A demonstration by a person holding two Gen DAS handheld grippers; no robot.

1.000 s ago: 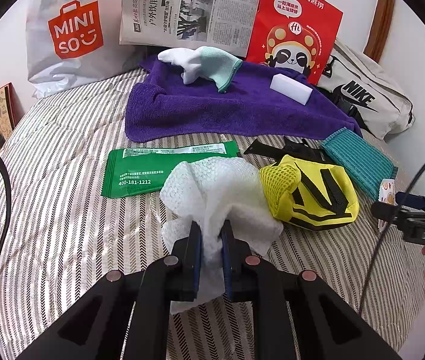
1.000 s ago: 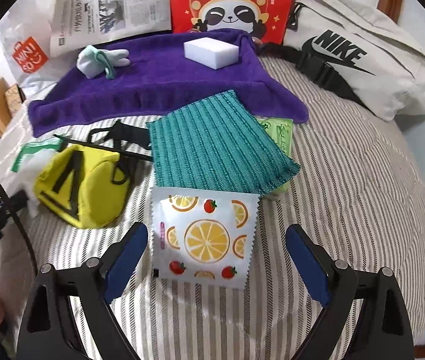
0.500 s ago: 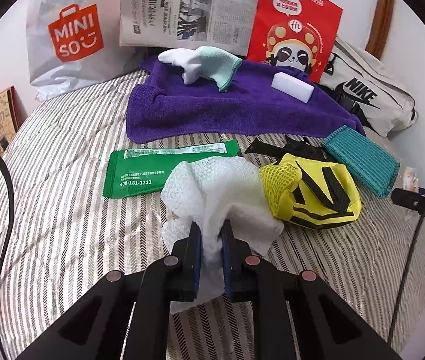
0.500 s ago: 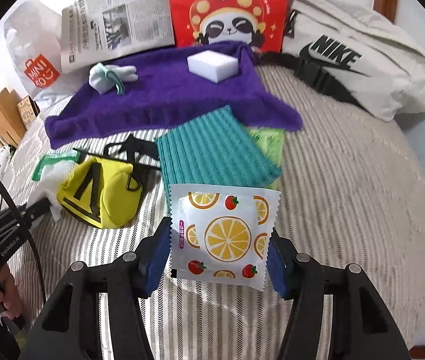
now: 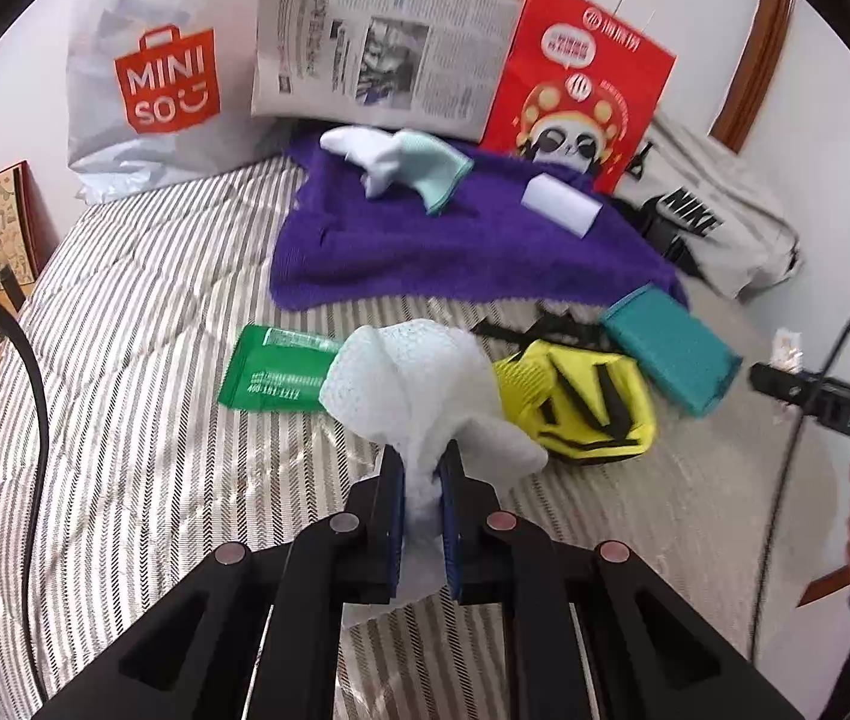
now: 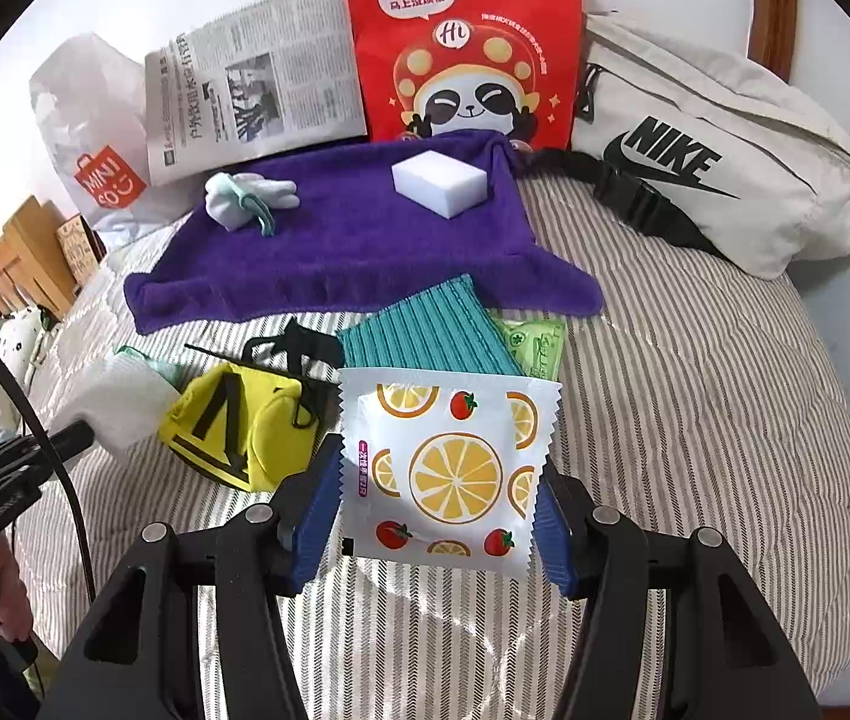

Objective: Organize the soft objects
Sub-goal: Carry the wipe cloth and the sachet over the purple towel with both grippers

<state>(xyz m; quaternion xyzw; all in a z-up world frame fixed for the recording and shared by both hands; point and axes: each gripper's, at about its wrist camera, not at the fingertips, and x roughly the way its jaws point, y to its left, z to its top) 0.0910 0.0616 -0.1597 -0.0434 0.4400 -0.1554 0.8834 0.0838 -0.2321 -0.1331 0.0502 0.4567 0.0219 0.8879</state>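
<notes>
Above the striped bed's near edge, left tool (image 5: 422,489) pinches a limp, featherlight white cloth (image 5: 419,381) mid-bunch, while right tool (image 6: 437,516) clamps a slick, crinkly fruit-print packet (image 6: 446,468) by its side edges.

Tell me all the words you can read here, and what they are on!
"MINISO": white plastic bag.
"NIKE": beige waist bag.
"Hi" and "海底捞": red paper bag.
Newspaper: print too small to read.
Green packet: digits blurred.
Fruit-print packet: side label too small.
</notes>
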